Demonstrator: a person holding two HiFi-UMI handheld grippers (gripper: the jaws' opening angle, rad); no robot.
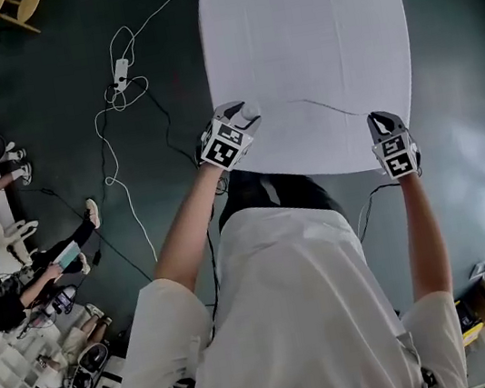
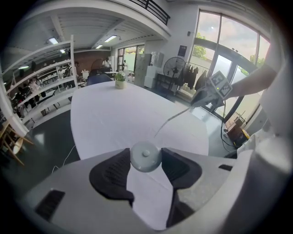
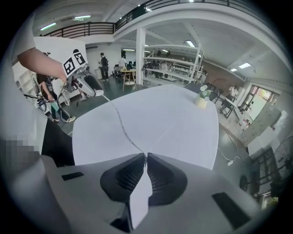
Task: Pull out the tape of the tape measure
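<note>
A small round white tape measure case (image 2: pixel 145 156) sits between the pads of my left gripper (image 2: pixel 145 161), which is shut on it. A thin tape (image 2: pixel 171 118) runs from the case over the white table to my right gripper (image 2: pixel 201 97). In the right gripper view the tape (image 3: pixel 121 121) ends between the jaws of the right gripper (image 3: pixel 145 157), pinched shut on its tip. From the head view, the left gripper (image 1: pixel 242 111) is at the table's near-left edge, the right gripper (image 1: pixel 384 122) is at the near-right edge, and the tape (image 1: pixel 320 107) is stretched between them.
The white table (image 1: pixel 304 40) is round-ended, with a small potted plant (image 3: pixel 200 101) at its far end. White cables and a power strip (image 1: pixel 121 71) lie on the dark floor to the left. Several people sit further left (image 1: pixel 28 289).
</note>
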